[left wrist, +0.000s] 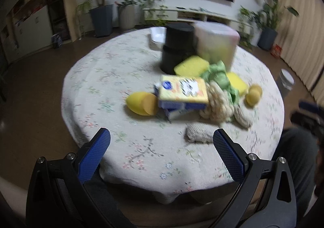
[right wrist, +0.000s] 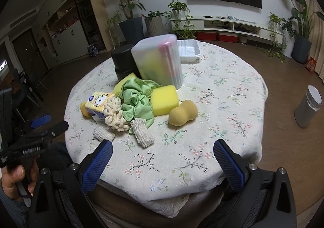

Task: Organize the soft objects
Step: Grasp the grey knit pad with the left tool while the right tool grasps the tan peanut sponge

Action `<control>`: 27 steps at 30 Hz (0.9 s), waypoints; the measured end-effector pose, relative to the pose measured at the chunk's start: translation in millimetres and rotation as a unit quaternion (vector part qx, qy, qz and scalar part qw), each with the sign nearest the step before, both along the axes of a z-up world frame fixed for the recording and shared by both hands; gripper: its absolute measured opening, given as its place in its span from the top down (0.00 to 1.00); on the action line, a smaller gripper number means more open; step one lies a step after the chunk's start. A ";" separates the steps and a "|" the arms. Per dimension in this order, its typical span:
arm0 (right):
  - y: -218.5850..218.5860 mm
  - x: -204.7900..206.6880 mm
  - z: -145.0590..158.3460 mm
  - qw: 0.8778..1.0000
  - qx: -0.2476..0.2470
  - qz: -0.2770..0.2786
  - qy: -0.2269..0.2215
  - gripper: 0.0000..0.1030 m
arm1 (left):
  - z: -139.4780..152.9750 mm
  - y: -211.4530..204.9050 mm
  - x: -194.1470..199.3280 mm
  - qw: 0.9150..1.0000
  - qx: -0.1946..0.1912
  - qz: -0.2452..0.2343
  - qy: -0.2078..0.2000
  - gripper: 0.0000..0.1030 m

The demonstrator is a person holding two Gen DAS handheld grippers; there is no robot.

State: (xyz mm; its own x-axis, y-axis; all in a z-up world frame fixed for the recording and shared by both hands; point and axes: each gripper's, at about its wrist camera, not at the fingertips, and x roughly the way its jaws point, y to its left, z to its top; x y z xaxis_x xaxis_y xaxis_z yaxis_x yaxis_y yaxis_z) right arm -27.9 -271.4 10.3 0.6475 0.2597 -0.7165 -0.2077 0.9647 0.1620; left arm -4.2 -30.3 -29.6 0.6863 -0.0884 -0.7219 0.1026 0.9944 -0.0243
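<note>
Living room, round table under a floral tablecloth (right wrist: 222,78). Soft items (right wrist: 137,104) heaped mid-frame, apparently unsorted, just in front of a translucent bin (right wrist: 158,59) and a black container (right wrist: 123,59) at upper centre, probably destinations. Left gripper (left wrist: 162,149) and right gripper (right wrist: 163,155) low in frame at the near edge, spread wide, gripping nothing.

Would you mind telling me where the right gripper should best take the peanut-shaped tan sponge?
Probably at the narrow waist of the tan sponge, coming from above: the waist suits the open right gripper, and the sponge lies flat, apart from the yellow sponge.
</note>
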 end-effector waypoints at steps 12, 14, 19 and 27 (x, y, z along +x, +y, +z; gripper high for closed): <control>-2.1 97.1 -47.1 0.998 -0.026 0.001 0.062 0.10 | -39.1 -17.1 27.5 0.998 -0.014 -0.044 0.047 0.02; -0.4 110.1 -59.9 0.996 -0.035 0.006 0.079 0.12 | -42.7 -20.0 31.0 0.997 -0.016 -0.049 0.050 0.03; 2.2 122.3 -78.1 0.995 -0.053 0.018 0.087 0.34 | -49.8 -21.8 42.4 0.995 -0.048 -0.059 0.066 0.20; 1.5 113.7 -78.5 0.994 -0.071 0.029 0.071 0.47 | -52.2 -34.1 44.2 0.995 -0.042 -0.070 0.064 0.20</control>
State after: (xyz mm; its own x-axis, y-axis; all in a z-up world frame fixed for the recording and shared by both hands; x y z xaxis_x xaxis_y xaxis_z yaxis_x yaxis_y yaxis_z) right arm 85.8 -270.0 -68.3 0.5243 0.1831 -0.8316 -0.2493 0.9668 0.0557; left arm 40.1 -64.4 -81.8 0.5662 -0.2410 -0.7882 0.2308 0.9644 -0.1291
